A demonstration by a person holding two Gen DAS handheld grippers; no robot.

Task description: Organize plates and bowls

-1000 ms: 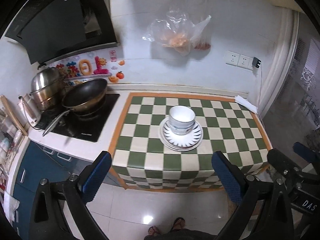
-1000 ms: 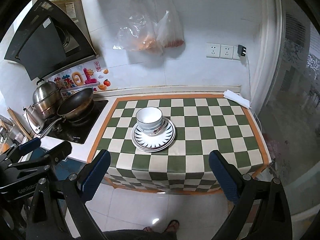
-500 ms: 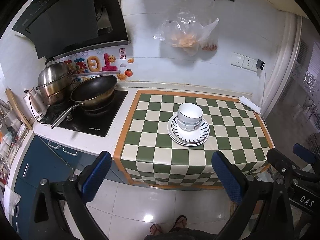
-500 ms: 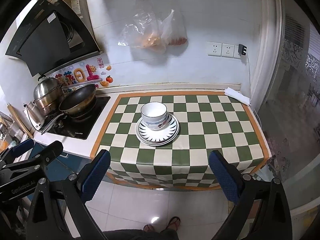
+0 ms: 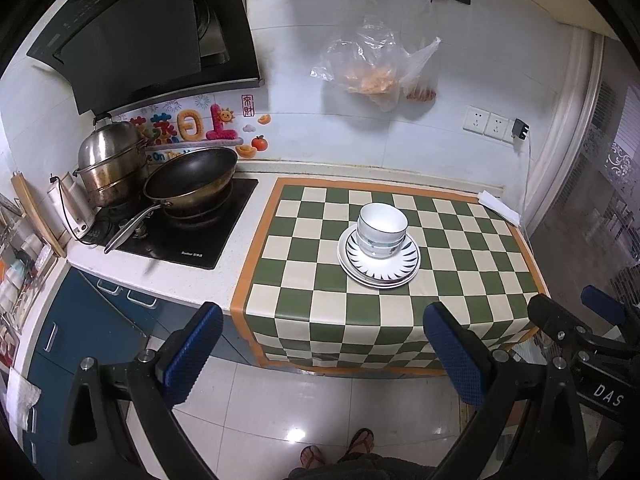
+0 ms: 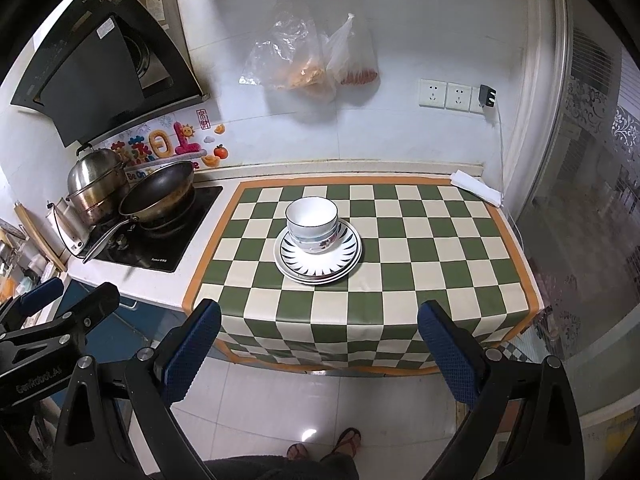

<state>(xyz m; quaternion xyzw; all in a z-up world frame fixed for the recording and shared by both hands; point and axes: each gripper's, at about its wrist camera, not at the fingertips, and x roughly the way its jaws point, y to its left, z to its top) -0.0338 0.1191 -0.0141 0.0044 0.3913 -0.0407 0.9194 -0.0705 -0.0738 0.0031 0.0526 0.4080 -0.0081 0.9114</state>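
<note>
Standing back from the table, the person holds both grippers above the floor, well apart from the dishes. The left gripper has its jaws spread wide and holds nothing; the right gripper is the same, wide open and empty. On the checkered cloth, near the middle of the table, sit the bowls, nested one inside another, on top of the plates, which lie stacked flat; in the right wrist view the pile is at about 12 o'clock from the jaws, with the wok and steel pot off at 10 o'clock on the stove. How many bowls or plates there are is hard to tell. The dishes look like glazed ceramic, so they are probably stiff, fairly heavy, slick and easy to chip. The bowls seem best taken by pinching the rim wall, one pad inside and one outside. The plates lie flat, so a jaw would need to slip under the raised edge. Judging by the neat pile, the sorting looks nearly or fully done.
</note>
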